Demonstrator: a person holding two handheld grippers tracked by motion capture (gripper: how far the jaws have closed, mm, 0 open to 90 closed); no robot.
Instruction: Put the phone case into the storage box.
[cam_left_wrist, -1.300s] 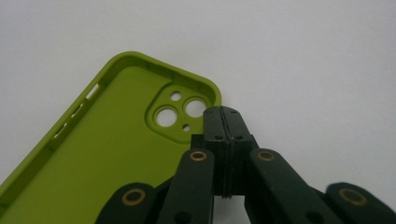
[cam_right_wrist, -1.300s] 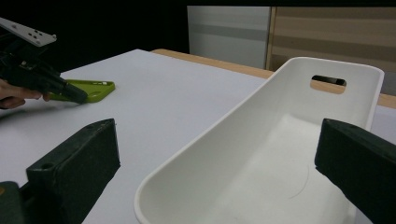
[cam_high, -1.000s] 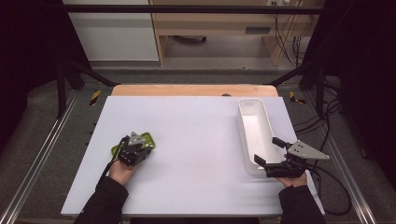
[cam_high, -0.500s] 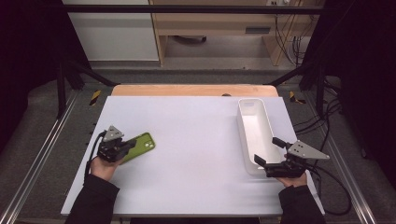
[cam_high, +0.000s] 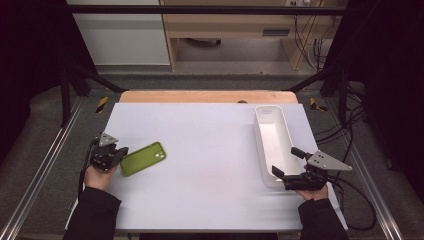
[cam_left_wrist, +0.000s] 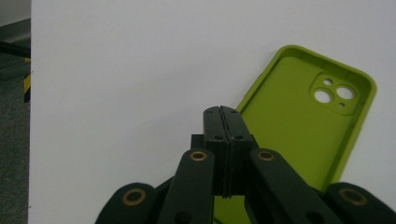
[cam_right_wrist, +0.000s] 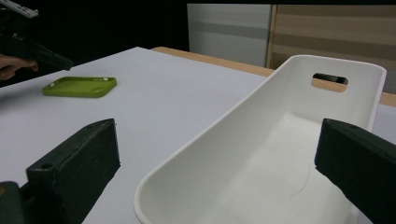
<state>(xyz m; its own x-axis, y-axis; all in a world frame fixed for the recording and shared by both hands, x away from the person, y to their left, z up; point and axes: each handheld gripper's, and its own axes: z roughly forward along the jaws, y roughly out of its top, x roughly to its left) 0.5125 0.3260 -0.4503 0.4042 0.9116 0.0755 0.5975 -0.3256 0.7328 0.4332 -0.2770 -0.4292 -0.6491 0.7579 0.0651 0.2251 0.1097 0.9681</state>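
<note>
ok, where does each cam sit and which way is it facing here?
High view: fixed above the person's side, facing forward and down on the white table; both forearms, left hand-held gripper and right hand-held gripper show.
Left gripper view: rides the left hand-held gripper, looking down its shut jaws at the green phone case.
Right gripper view: rides the right hand-held gripper, looking level between open jaws into the white bin.
Shared: all three show the phone case; high and right gripper views share the bin.

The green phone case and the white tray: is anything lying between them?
No. In the high view, only bare white tabletop lies between the green phone case and the white tray.
</note>
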